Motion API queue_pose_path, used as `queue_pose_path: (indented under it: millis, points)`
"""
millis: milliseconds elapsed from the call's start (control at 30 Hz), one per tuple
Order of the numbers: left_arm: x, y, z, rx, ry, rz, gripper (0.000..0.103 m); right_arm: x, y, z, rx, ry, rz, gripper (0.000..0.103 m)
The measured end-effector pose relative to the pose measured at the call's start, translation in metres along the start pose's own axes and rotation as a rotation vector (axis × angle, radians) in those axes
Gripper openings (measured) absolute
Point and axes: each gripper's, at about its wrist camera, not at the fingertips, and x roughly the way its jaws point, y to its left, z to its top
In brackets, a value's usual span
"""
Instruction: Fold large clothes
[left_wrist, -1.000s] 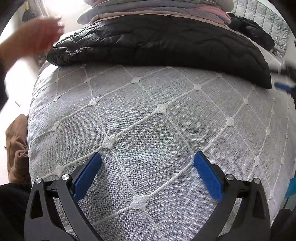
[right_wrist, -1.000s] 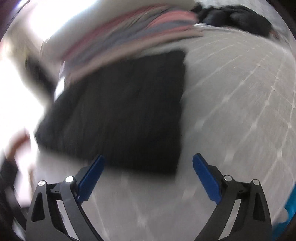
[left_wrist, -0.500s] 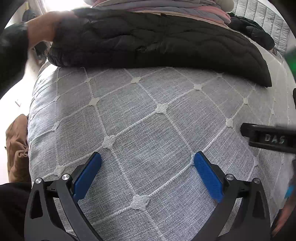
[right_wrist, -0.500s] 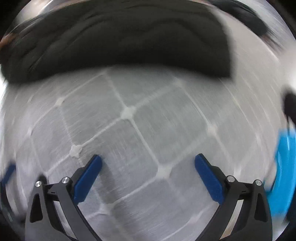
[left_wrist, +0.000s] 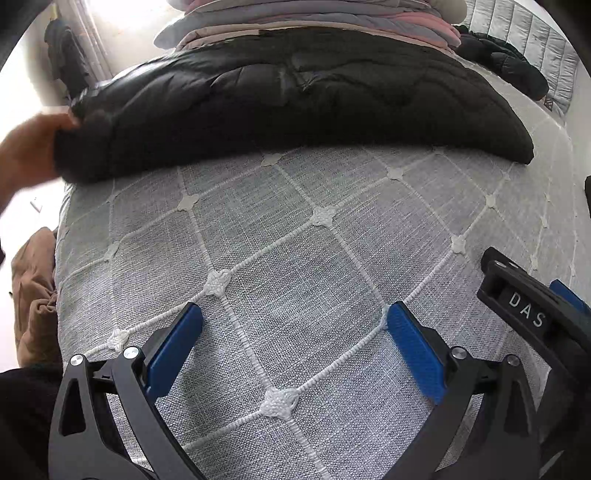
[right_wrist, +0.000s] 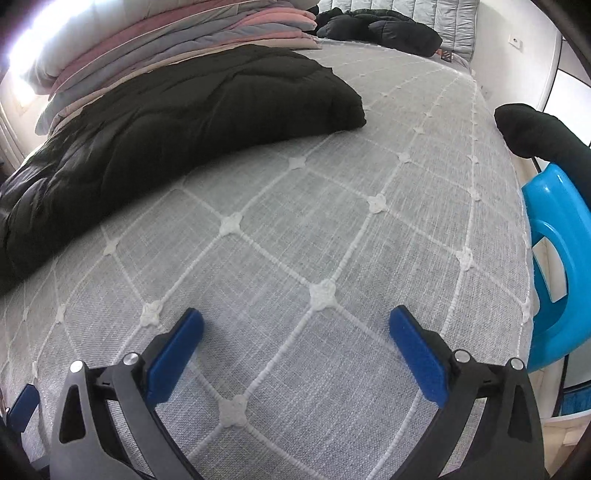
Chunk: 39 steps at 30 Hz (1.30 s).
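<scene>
Grey quilted bedspread (left_wrist: 295, 314) fills both views. Left gripper (left_wrist: 293, 332) and right gripper (right_wrist: 295, 334) both hover over it, jaws wide apart, holding nothing. Beyond them lies the black puffer jacket (left_wrist: 295, 110), a bare hand (left_wrist: 26, 155) touching its left end, folded blankets (right_wrist: 166, 44) stacked behind.

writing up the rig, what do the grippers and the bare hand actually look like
Both the left gripper and right gripper have matte black angular frames with triangular cutouts, silver screw heads and flat blue finger pads. The right one's side, seen from the left camera, reads "DAS" in white. The hand is bare, ungloved.
</scene>
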Motion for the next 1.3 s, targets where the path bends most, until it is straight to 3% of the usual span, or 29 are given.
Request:
queue_pose_path:
  millis: [1300]
  points:
    - [0.0, -0.0028, 0.0013, 0.011, 0.002, 0.017, 0.097, 0.0048, 0.0096, -0.0046, -0.011, -0.002, -0.015, 0.097]
